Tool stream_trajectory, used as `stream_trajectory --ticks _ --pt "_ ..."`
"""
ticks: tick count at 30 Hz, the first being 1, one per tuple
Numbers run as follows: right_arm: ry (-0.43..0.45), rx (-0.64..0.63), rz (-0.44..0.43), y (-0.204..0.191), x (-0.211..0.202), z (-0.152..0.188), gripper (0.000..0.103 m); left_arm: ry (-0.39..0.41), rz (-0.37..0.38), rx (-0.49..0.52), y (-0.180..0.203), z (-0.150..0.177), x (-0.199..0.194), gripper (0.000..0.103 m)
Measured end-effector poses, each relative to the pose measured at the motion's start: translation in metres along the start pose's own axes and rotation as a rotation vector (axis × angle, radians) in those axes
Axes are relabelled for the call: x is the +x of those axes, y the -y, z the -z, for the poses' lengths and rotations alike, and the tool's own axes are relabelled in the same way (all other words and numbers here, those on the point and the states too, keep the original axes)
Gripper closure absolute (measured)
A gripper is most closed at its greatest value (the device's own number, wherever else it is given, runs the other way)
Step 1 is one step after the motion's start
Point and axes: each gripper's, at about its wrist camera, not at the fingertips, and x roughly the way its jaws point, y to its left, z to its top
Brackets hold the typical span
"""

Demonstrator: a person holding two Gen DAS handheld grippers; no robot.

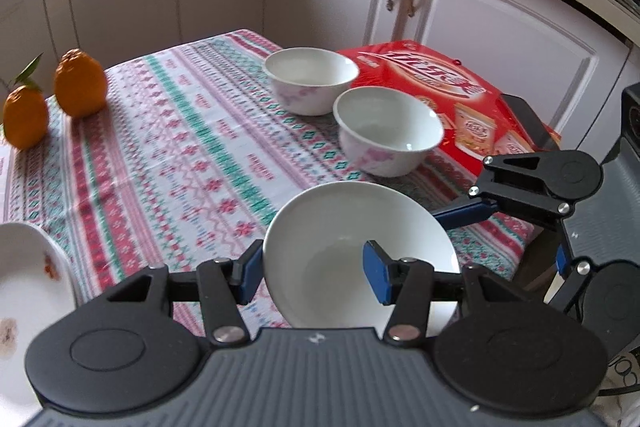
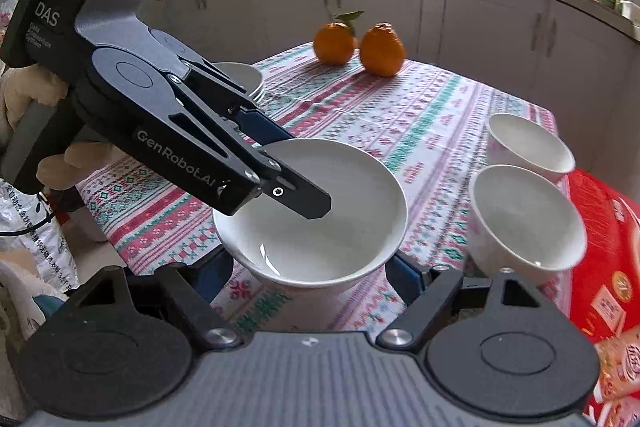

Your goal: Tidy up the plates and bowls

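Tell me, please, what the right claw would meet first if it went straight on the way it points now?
Probably the white bowl that the left claw holds by the rim: it sits directly ahead, between the right claw's open fingers. Depth is uncertain, so they may already be touching.

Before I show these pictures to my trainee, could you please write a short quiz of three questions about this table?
1. True or false: one of the jaws of the left gripper is inside the plain white bowl.
2. How many flowered bowls stand beside the red box?
3. Where are the oranges? A: on the red box. B: on the tablecloth. C: in a bowl.

Key: 1 true; 2 two; 3 B.
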Motion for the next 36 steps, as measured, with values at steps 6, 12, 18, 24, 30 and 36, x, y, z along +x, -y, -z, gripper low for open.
stream_trajectory --ticks 6,12,18,24,30,36 --pt "-0.019 -0.003 -0.02 -0.007 0.012 -0.007 0.016 0.001 -0.01 -0.026 -0.013 0.007 -0.003 0.051" --pt "-0.03 0.01 -0.032 -0.01 0.021 -0.012 0.016 0.003 -0.013 -0.044 -0.022 0.011 -0.003 0.051" --pt "-0.044 0.015 -0.039 -0.013 0.026 -0.012 0.016 -0.006 -0.005 -0.063 -0.028 0.016 -0.001 0.051" --pt "-0.047 0.015 -0.038 -0.014 0.026 -0.014 0.016 -0.001 -0.005 -0.067 -0.03 0.017 -0.002 0.051" --pt "-0.04 0.016 -0.039 -0.017 0.026 -0.015 0.016 0.0 -0.01 -0.074 -0.033 0.019 -0.002 0.051" --pt "-0.04 0.022 -0.041 -0.017 0.026 -0.014 0.015 0.005 -0.011 -0.068 -0.033 0.021 -0.003 0.048"
